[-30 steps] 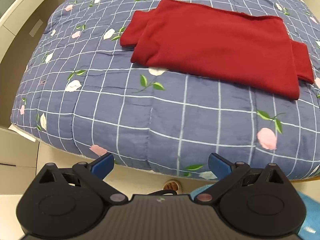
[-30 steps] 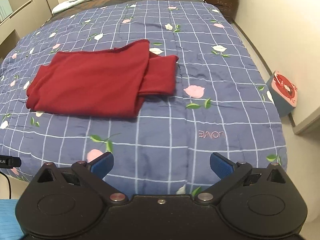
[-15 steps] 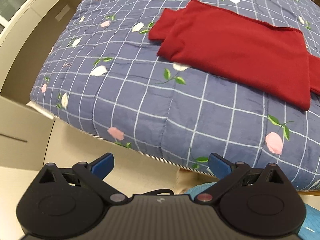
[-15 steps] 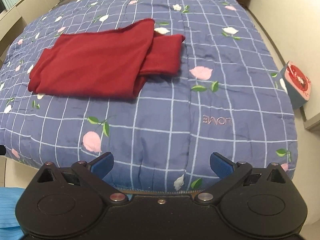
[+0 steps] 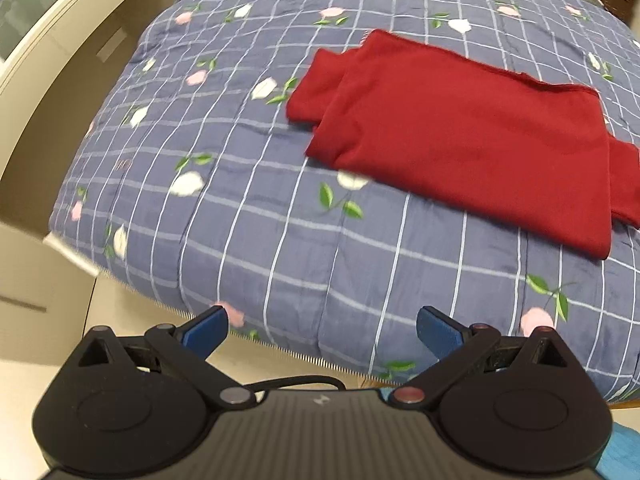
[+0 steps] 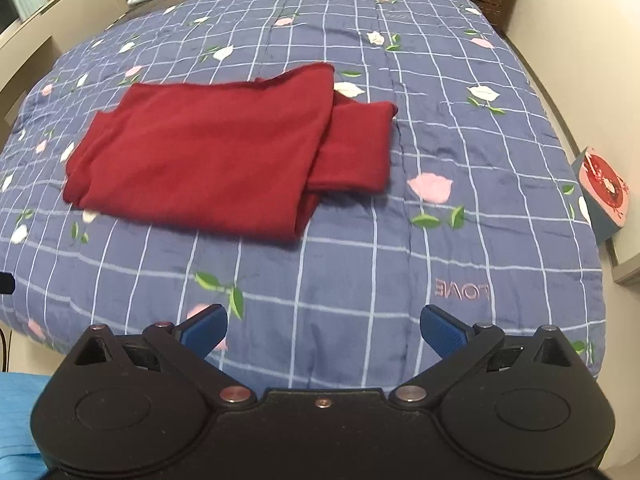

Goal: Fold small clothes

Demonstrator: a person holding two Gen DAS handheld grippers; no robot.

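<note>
Left wrist view shows the folded dark red soft garment point(image 5: 472, 140) ahead of both grippers' empty, wide-apart jaws; better grasp its near corners evenly before folding.

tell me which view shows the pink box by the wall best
The right wrist view: the pink box stands on the floor between the bed's quilt and the wall, at the frame's right edge. The left wrist view does not show it at all.
</note>
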